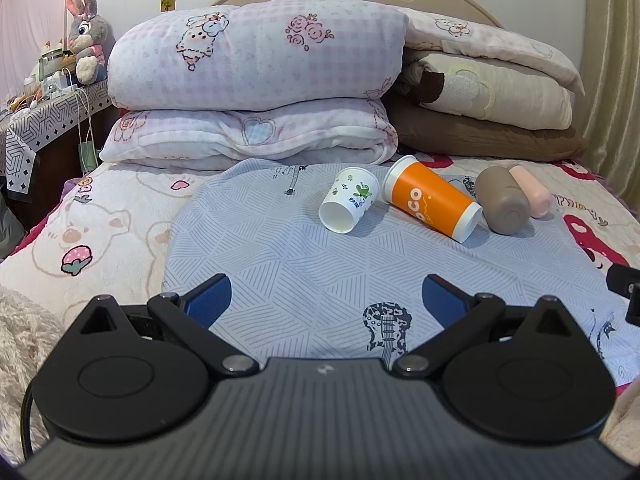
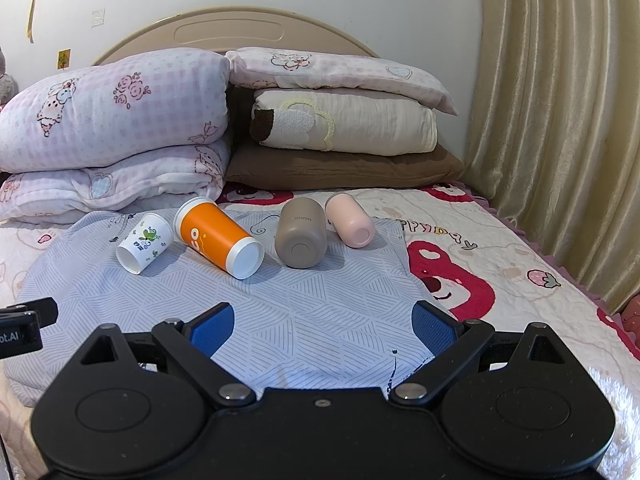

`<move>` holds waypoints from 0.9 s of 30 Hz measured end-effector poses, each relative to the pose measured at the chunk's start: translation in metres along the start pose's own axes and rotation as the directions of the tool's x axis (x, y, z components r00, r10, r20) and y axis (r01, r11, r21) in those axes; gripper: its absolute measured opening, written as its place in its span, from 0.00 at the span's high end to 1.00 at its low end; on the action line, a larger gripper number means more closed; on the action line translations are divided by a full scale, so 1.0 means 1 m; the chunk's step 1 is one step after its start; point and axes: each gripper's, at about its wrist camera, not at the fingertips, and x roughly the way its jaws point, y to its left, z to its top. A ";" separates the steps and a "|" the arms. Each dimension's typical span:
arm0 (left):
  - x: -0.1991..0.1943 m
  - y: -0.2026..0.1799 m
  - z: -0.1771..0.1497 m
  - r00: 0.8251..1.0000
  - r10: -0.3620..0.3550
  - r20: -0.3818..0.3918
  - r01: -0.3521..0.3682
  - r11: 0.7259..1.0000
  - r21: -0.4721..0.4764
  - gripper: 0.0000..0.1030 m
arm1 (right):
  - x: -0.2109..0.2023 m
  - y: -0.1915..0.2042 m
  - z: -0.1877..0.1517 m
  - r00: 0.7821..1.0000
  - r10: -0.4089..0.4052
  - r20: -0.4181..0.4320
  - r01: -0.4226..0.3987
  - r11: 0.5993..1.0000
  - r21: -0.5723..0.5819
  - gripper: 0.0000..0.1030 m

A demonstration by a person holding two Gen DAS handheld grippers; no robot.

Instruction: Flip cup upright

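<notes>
- Bedroom scene: grey patterned cloth (image 2: 280, 320) lay over a cartoon-print bedspread (image 2: 500, 264).
- Left gripper (image 1: 326, 300) and right gripper (image 2: 322, 328) hovered low over the cloth, jaws spread wide, empty.
- Four cups lay on their sides in a row, bases nearest: white floral cup (image 2: 144, 243), orange cup (image 2: 218, 236), taupe cup (image 2: 300, 232), pink cup (image 2: 350, 220).
- Folded quilts (image 2: 116, 120) and pillows (image 2: 344, 124) were stacked behind; every cup mouth faced away, unseen.

The brown cup (image 1: 502, 202) partly hides the pink cup (image 1: 534, 196) behind it.
</notes>
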 end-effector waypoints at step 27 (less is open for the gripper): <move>-0.005 0.007 0.056 0.983 -0.126 -0.130 0.133 0.990 0.046 0.00 | -0.014 -0.034 0.049 0.946 0.303 -0.113 -0.308 0.951 -0.030 0.05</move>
